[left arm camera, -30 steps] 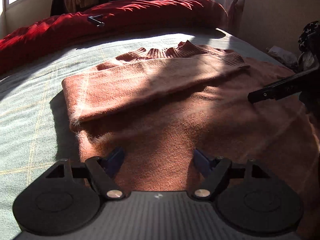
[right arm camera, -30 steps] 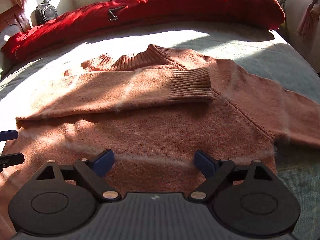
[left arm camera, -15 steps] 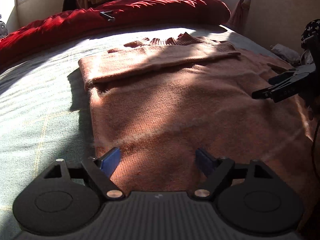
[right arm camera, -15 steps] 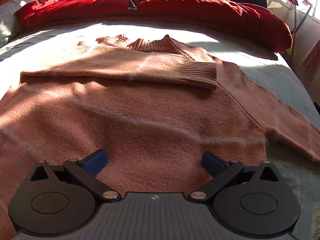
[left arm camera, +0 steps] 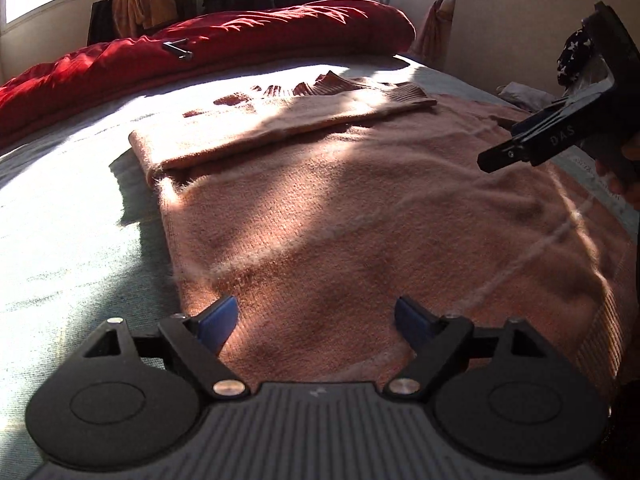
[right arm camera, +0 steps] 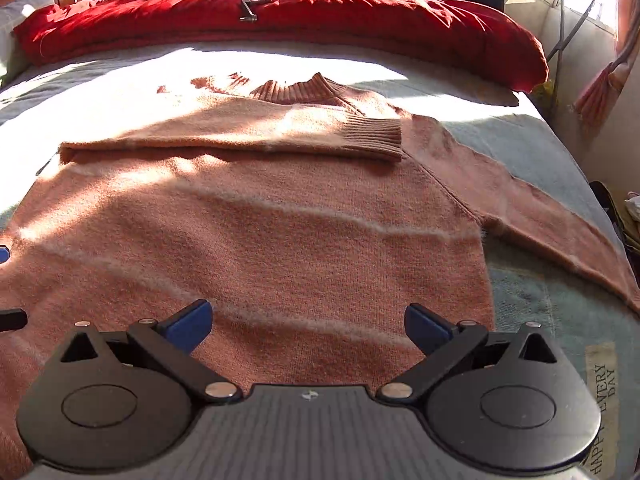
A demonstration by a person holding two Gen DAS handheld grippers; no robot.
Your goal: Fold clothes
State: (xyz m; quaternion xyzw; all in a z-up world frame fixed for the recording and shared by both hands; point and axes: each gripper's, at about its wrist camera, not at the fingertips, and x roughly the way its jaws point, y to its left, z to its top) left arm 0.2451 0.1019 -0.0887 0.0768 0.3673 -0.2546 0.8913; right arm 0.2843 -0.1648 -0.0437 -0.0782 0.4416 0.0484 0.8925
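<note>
- The left gripper (left arm camera: 316, 320) points forward and downward, its blue-padded jaws spread wide with nothing clamped between them; they have just been opening.
- The right gripper (right arm camera: 308, 324) tilts downward likewise, jaws wide apart and empty, to the right of the left one.

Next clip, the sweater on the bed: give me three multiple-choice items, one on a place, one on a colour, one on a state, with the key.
1. Where does the folded sleeve's ribbed cuff lie?
A. across the sweater's chest
B. on the red duvet
C. off the bed

2. What colour is the duvet behind the sweater?
A. grey
B. red
C. green

3. How is the other sleeve?
A. folded in
B. rolled up
C. stretched out to the side

Key: A, the cuff rests on the sweater below the collar; B, the duvet is bright red; C, that sleeve runs out over the blanket, unfolded.
</note>
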